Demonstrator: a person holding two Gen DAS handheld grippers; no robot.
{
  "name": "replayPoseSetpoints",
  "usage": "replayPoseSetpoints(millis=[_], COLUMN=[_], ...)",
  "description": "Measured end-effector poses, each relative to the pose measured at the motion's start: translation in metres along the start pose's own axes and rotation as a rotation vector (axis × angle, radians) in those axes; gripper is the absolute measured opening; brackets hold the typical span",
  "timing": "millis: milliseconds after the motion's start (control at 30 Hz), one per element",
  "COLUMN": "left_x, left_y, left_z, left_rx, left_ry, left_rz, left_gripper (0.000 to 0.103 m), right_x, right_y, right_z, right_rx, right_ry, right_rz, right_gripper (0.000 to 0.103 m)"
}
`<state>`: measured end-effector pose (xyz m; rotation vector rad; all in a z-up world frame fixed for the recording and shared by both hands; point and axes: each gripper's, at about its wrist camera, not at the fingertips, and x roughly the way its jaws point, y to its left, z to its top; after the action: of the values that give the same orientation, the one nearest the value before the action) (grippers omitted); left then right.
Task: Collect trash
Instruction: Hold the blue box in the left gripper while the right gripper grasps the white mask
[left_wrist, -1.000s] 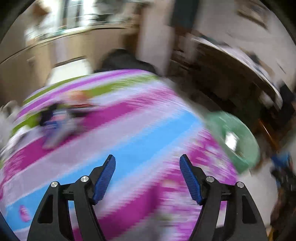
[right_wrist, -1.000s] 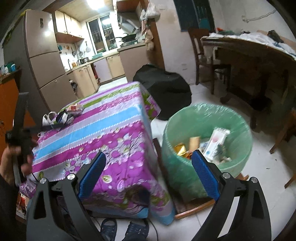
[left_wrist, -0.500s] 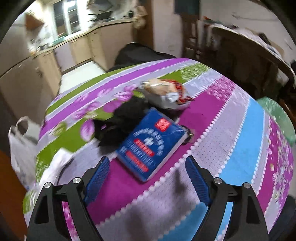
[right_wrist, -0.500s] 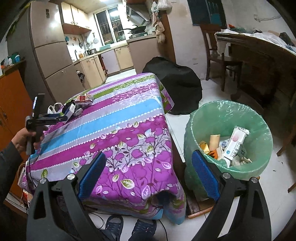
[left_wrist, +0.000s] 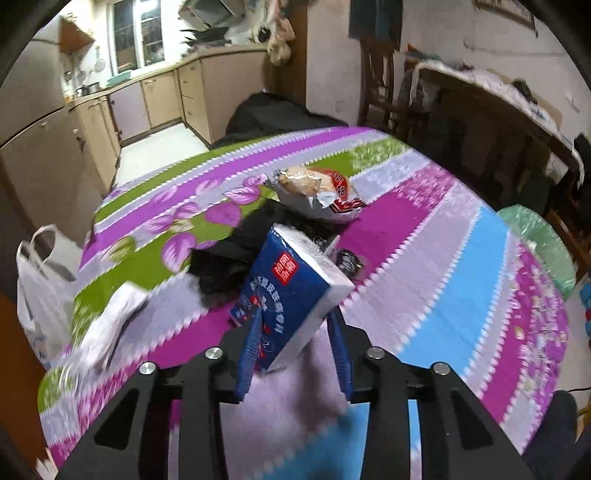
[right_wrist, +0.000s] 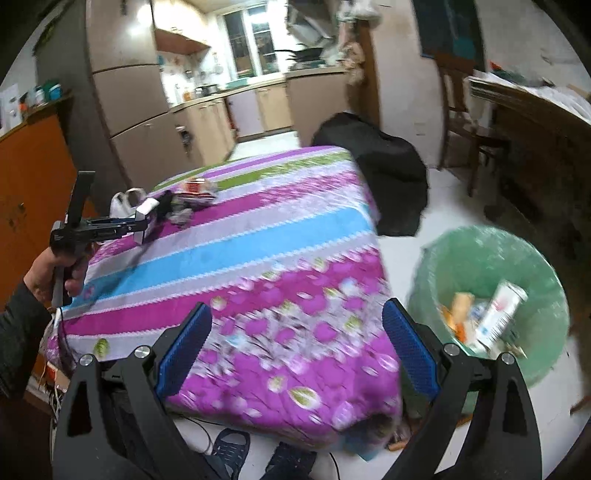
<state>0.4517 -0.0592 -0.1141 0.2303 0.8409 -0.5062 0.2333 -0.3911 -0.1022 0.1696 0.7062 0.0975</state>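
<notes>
Surface: striped tablecloth (left_wrist: 461, 266).
Left gripper (left_wrist: 295, 350): clamped on blue tissue pack (left_wrist: 291, 291), apparently lifted.
Right gripper (right_wrist: 295, 350): wide apart, holding nothing.

Blue tissue pack (left_wrist: 295, 291) between left fingers (left_wrist: 248, 354): glossy plastic film, smooth, white paper at end. Finger pads blue, ribbed, matt; arms matt black plastic w/ shiny metal screws. Desk cloth (left_wrist: 436, 258) ahead of fingers: printed fabric, matt. Snack wrapper (left_wrist: 317, 192) beyond pack: crinkled shiny foil. Bin liner (right_wrist: 480, 266) right of right fingers (right_wrist: 410, 349): thin translucent green plastic.
</notes>
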Motion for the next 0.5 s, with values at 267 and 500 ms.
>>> replayPoseSetpoints(millis=[267, 500], left_x=[-0.06, -0.071], left_y=[0.026, 0.039], left_z=[-0.051, -0.08], left_rx=[-0.234, -0.355], left_ry=[-0.064, -0.094], left_rz=[-0.033, -0.062], left_gripper=[0.034, 0.034], right_x=[0.058, 0.143], right_y=[0.06, 0.144], right_z=[0.058, 0.104], right_rx=[-0.1, -0.252], right_ry=[0.026, 0.134], right_rz=[0.201, 0.345], right_gripper=[0.071, 0.062])
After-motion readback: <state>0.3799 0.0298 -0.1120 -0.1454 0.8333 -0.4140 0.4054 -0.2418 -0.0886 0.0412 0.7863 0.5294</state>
